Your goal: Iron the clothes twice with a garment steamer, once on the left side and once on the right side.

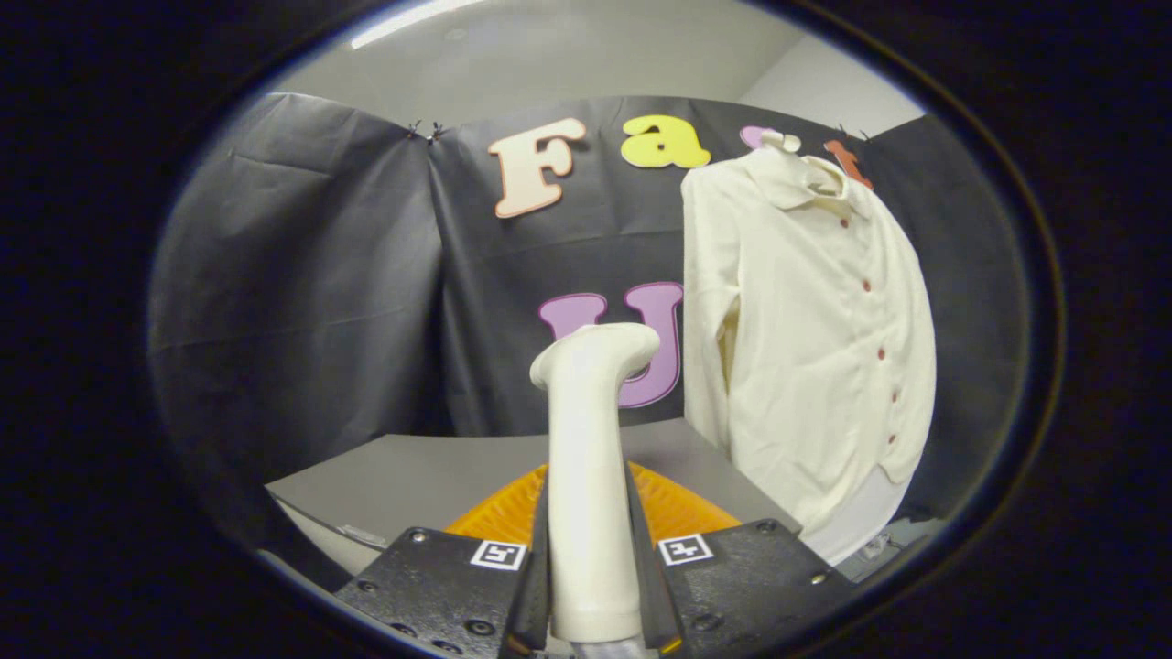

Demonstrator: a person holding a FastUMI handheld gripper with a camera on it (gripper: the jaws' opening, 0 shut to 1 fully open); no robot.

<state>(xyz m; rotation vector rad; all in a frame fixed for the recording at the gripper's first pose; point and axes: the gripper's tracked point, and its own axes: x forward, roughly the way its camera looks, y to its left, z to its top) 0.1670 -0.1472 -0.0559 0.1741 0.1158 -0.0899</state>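
Gripper view | your gripper is clamped on the garment steamer, both fingers pressing its handle, head up | shirt hangs beyond, off to the right, apart | carry the head square to one front panel, then stroke downward steadily.

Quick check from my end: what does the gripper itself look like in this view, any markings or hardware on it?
The gripper has two flat, dark, textured plates, each studded with round screw heads. Each plate carries a small square black-and-white marker tag: one on the left plate, one on the right plate. Two narrow fingers run forward from between the plates. No cables show.
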